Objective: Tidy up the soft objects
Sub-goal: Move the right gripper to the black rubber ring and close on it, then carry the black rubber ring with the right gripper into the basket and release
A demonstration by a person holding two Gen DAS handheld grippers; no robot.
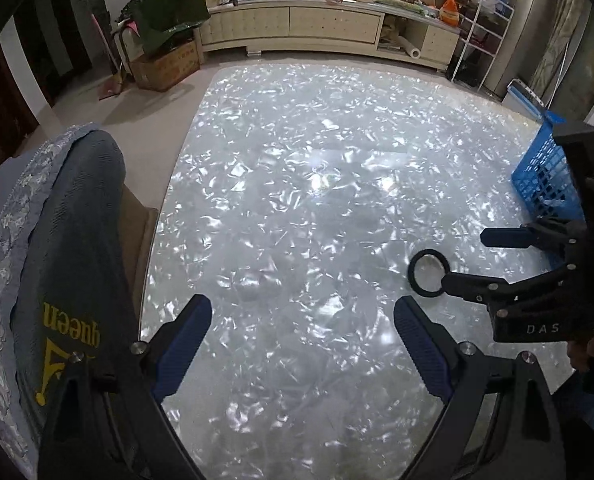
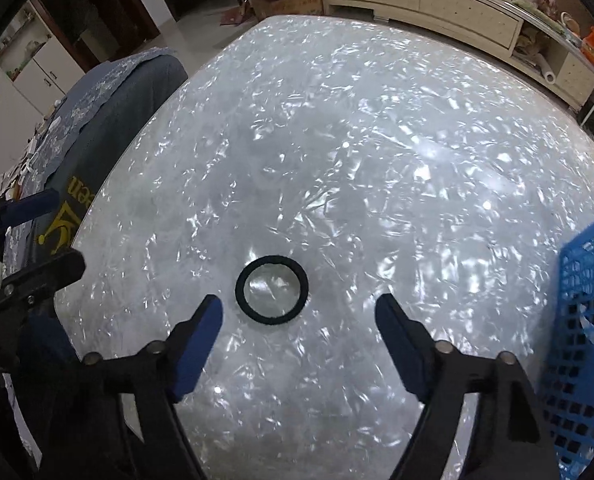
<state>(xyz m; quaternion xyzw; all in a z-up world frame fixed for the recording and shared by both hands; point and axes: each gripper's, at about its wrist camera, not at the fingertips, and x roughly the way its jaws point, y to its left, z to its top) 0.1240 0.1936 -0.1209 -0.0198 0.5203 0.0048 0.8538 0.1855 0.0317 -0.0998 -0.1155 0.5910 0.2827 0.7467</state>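
Right tongs (image 2: 299,316) gape apart just short of the hair tie (image 2: 271,290) at frame centre, lined up to pinch it; my left tongs (image 1: 303,320) wait apart too, over bare desk (image 1: 317,160).

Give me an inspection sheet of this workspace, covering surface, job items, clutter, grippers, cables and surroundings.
Surface: glossy pearl-patterned table, strong glare.
Job's things: black hair tie lying flat on the table; blue plastic basket at the table's right edge, contents unclear.
Clutter: nothing seen on the table besides these.
Grippers: right gripper open, just short of the hair tie, not touching; left gripper open, empty.
Cables: nothing seen.
Surroundings: chair draped with grey cloth printed "queen" at the table's left; cream sideboard crowded with items; cardboard box on the floor.
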